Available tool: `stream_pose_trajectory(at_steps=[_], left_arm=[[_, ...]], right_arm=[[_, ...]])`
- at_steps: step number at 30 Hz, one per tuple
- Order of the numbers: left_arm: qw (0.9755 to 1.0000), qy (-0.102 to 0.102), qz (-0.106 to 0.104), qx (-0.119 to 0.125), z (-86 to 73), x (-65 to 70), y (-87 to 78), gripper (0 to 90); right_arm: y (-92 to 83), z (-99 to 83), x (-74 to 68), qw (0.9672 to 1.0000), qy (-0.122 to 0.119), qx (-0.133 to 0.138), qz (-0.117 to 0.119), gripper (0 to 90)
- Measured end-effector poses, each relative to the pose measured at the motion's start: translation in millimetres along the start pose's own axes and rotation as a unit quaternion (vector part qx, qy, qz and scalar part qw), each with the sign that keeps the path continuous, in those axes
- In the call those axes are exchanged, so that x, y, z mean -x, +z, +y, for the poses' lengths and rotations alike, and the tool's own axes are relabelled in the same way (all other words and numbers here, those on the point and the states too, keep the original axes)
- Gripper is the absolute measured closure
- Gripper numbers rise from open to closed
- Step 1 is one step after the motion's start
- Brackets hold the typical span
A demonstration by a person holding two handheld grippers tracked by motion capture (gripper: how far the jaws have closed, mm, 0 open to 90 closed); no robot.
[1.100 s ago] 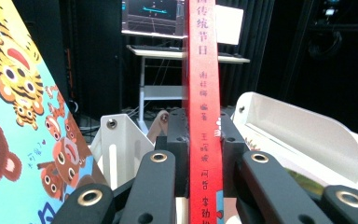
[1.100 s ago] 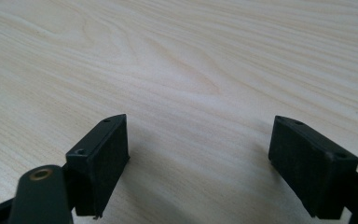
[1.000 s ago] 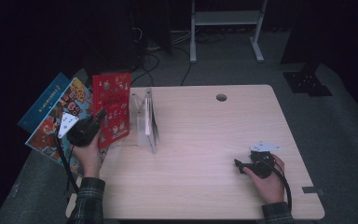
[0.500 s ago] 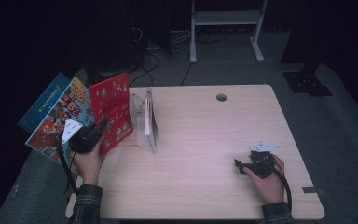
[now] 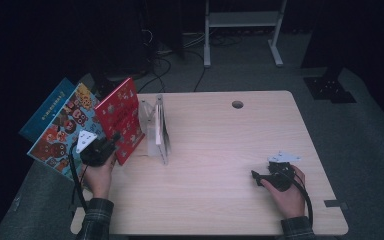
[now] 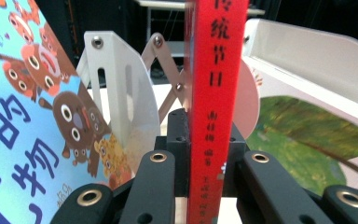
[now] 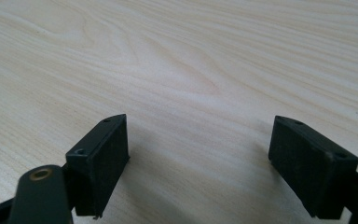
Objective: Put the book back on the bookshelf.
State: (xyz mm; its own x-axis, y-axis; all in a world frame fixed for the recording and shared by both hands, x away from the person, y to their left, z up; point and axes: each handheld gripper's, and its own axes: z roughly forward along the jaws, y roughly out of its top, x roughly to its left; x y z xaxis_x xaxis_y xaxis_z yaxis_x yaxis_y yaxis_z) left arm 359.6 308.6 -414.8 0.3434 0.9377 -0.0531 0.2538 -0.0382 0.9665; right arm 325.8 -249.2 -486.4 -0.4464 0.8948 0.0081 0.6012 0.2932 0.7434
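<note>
My left gripper (image 5: 111,141) is shut on a thin red book (image 5: 120,119), held upright on its edge at the table's left side, just left of a white metal book rack (image 5: 158,131). In the left gripper view the red book's spine (image 6: 212,107) stands clamped between the two black jaws, with the rack's white plates (image 6: 121,88) behind it. My right gripper (image 5: 258,177) rests on the table at the front right, its jaws open. In the right gripper view its black pads (image 7: 101,158) stand wide apart over bare wood.
A colourful picture book (image 5: 62,131) and a blue book (image 5: 46,107) overhang the table's left edge. A book with a green leaf picture (image 6: 307,135) stands in the rack. A round cable hole (image 5: 237,104) sits near the far edge.
The red book has swung from lying flat-faced toward the camera to standing nearly edge-on, and my left hand has shifted slightly toward the front. The right hand has not moved.
</note>
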Motion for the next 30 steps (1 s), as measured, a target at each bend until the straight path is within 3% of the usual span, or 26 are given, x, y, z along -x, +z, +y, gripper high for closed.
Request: stream_pose_trajectory(at_steps=[7,18,24,30], left_arm=[[0.9999,-0.001,0.002,-0.015,-5.9,-2.3,1.4,79.3],[0.9999,0.003,0.008,-0.014,-7.6,-2.6,-3.7,77.0],[0.9999,0.004,0.010,-0.008,-7.6,-1.9,-9.1,71.1],[0.9996,0.009,0.026,0.000,-5.6,0.8,-17.3,60.2]], right_arm=[[0.0,0.0,0.0,1.0000,0.000,0.000,0.000,18.7],[0.0,0.0,0.0,1.0000,0.000,0.000,0.000,18.8],[0.0,0.0,0.0,1.0000,0.000,0.000,0.000,18.8],[0.0,0.0,0.0,1.0000,0.000,0.000,0.000,18.7]])
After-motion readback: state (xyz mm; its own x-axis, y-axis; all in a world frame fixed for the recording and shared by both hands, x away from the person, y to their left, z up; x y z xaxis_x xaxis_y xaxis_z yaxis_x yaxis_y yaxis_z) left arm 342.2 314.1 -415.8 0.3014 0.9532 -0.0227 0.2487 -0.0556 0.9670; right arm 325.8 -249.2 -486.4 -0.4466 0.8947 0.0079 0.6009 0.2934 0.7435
